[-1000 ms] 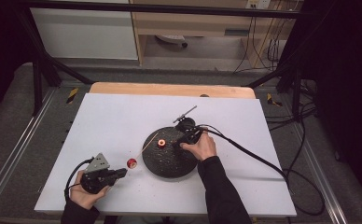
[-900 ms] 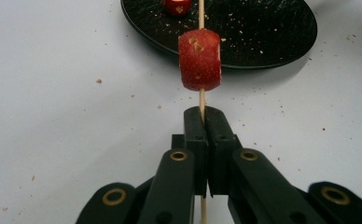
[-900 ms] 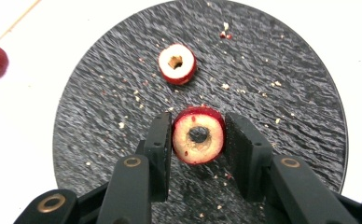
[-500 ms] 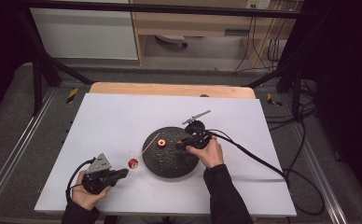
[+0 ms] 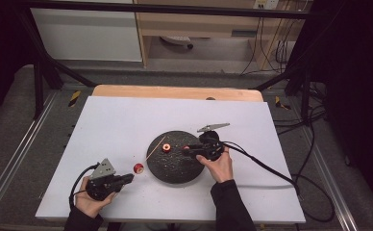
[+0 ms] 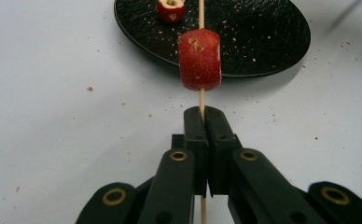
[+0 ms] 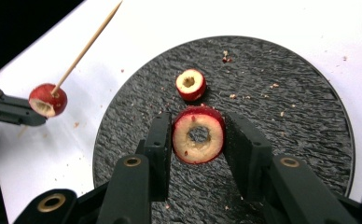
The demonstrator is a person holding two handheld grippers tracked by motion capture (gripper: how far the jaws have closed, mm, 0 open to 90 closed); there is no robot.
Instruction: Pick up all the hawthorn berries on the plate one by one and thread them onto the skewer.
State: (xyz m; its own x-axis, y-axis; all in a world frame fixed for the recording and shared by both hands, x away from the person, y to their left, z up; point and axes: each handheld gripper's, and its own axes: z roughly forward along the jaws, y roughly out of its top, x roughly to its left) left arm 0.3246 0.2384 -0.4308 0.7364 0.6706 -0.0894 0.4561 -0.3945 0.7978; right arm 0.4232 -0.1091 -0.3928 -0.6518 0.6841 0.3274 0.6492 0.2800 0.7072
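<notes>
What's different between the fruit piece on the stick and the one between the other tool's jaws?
The skewered piece is pierced by the stick, which the left gripper clamps below it; the ring piece has no stick through its cored hole. The skewered piece hangs over the white table beside the plate; the ring piece is held over the plate by the right gripper. Both have red skin and pale flesh.
</notes>
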